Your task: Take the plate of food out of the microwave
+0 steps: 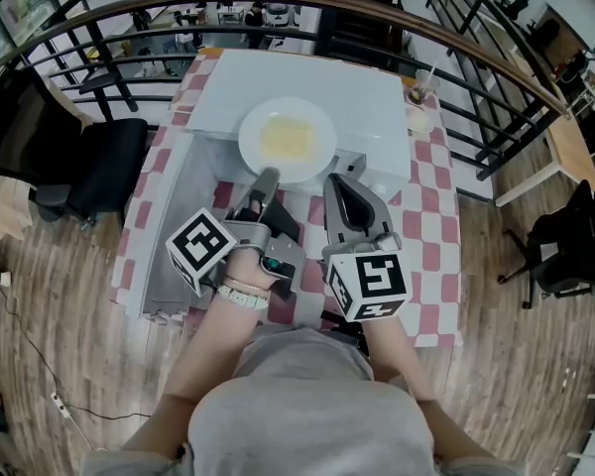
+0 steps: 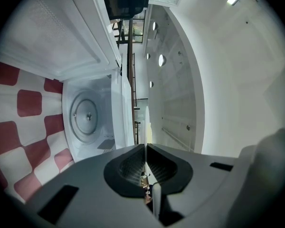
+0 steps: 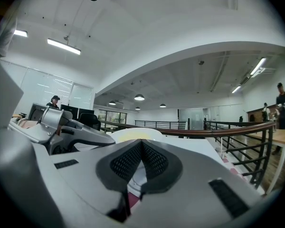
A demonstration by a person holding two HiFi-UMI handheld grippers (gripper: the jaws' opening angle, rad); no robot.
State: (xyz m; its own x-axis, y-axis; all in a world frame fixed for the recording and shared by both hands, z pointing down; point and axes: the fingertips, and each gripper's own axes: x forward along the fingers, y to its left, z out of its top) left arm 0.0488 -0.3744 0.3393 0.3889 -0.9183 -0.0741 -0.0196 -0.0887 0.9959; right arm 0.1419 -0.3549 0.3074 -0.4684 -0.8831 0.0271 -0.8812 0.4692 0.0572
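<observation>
A white plate (image 1: 288, 139) with yellow food is held in the air, and in the head view it overlaps the top of the white microwave (image 1: 307, 82). My left gripper (image 1: 268, 178) is shut on the plate's near rim. In the left gripper view the rim shows edge-on as a thin white line between the pads of that gripper (image 2: 146, 147). The bare turntable (image 2: 88, 117) lies inside the microwave's cavity, with the door (image 1: 169, 231) swung open to the left. My right gripper (image 1: 339, 190) is shut on nothing, just right of the plate (image 3: 133, 134).
The microwave stands on a table with a red-and-white checked cloth (image 1: 431, 231). Cups (image 1: 419, 95) stand at the table's far right corner. A curved railing (image 1: 456, 43) runs behind. A black chair (image 1: 104, 172) sits to the left, another (image 1: 565, 246) to the right.
</observation>
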